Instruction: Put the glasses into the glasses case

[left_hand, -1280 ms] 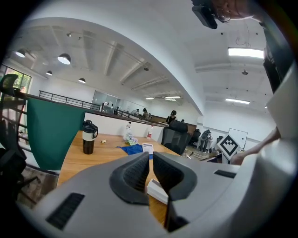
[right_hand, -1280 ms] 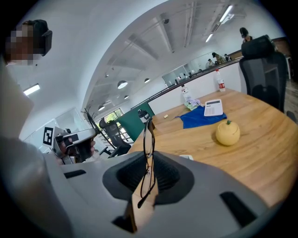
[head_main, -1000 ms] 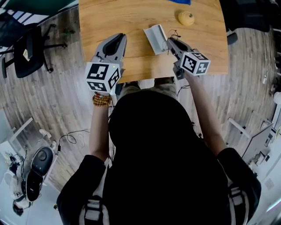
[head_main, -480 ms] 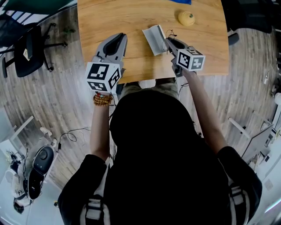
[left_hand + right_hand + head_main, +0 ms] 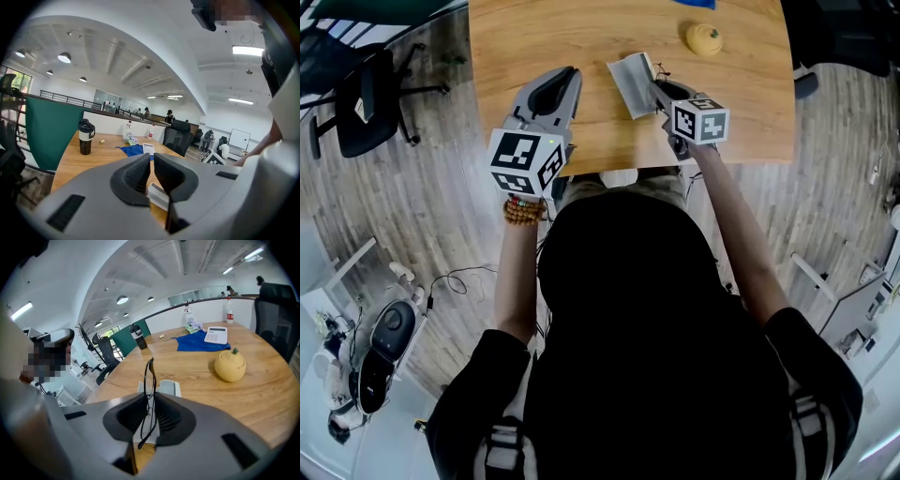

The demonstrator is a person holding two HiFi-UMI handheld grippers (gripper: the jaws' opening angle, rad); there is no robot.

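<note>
Right tongs (image 5: 150, 403) clenched on the folded glasses (image 5: 149, 373), the frame held on edge and upright between the pads; open glasses case (image 5: 169, 386) lies on the worktop (image 5: 201, 380) just beyond the tips, glasses not yet in it; left tongs (image 5: 151, 165) all but closed, empty, standing clear of the case. Risks noted: the thin frame may pivot or slip in so narrow a hold; entering on edge, it may catch the rim; the unsteadied case may slide.

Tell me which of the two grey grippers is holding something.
The right gripper: thin black-framed glasses are clamped between its jaws. The left gripper holds nothing.
</note>
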